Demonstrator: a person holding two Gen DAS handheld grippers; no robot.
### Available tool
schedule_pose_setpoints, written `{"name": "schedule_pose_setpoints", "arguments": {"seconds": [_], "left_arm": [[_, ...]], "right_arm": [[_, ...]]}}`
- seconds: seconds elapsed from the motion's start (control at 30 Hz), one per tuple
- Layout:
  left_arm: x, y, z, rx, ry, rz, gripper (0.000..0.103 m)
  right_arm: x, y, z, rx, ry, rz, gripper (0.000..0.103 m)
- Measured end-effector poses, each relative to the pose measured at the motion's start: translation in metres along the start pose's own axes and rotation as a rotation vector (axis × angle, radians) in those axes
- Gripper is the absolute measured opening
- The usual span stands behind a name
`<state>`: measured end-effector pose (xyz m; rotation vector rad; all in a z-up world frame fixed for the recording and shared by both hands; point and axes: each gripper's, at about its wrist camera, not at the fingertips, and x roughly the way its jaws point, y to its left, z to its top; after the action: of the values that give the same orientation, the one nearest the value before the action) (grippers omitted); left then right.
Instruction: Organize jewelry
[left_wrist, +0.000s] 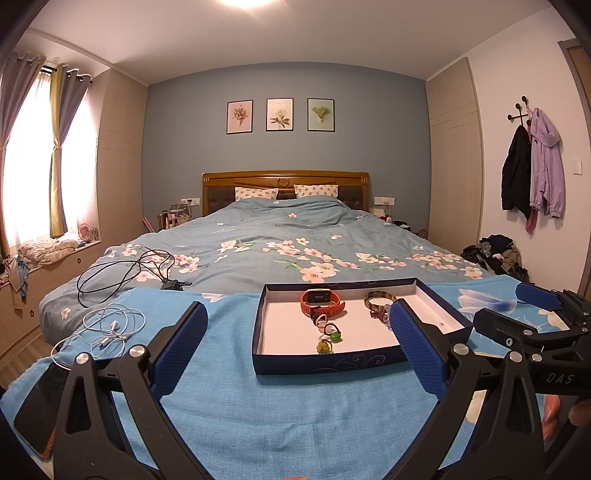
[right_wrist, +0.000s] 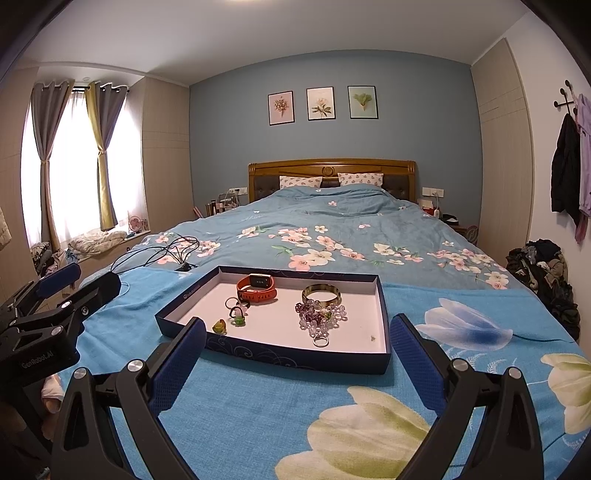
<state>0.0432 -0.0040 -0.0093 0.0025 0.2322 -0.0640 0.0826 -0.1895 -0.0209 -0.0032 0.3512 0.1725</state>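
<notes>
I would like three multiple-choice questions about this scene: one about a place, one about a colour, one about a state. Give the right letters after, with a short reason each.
1. Where does the watch lie?
A. on the pillow
B. in the box
C. on the floor

2. What colour is the watch strap?
A. orange-red
B. white
C. black

3. How do the two grippers stand?
A. both open, empty
B. both shut
C. one holds a ring

Answers:
1 B, it rests on the box's white floor.
2 A, the strap shows orange-red in both views.
3 A, left gripper and right gripper show wide gaps, nothing between.
</notes>
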Motion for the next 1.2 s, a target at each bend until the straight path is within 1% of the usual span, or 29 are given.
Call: {"name": "schedule_pose_setpoints", "arguments": {"seconds": [1.2], "left_arm": [[0.0048,0.0025,-0.0024,0.007,0.002,0.002,0.097]], "right_arm": [[0.0001,0.0002,0.0004,0.005,0.006,0.002,0.096]]}}
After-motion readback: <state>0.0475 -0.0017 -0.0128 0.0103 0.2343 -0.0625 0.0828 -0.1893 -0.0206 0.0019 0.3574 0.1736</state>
